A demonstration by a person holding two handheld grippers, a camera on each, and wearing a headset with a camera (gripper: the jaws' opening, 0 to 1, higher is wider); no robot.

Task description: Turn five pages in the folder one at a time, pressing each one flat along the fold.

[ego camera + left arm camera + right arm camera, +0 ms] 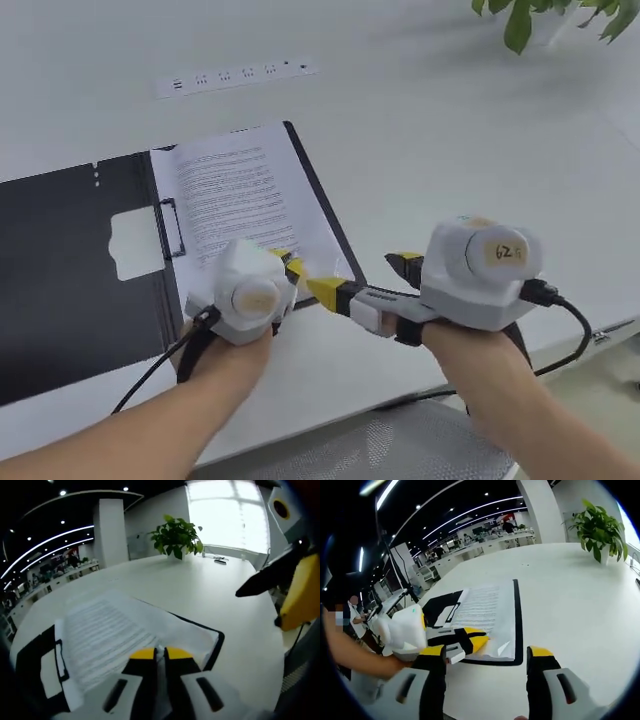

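Nearest, the right gripper (365, 275) hangs with jaws wide apart over bare table (450, 150), just beside the right edge of the open folder (70, 280). The left gripper (290, 265) has its jaws pinched together on the near right corner of the top page (240, 195). The folder lies flat, pages stacked on its right half and black cover on its left, and beyond it open tabletop runs to a power strip (237, 75) and a potted plant (540, 15).

The black folder (70, 290) is lying open and flat near the table's (450, 150) front edge; printed pages (110, 635) are sitting stacked on its right half; the top page (487, 610) is curling up at its near right corner.
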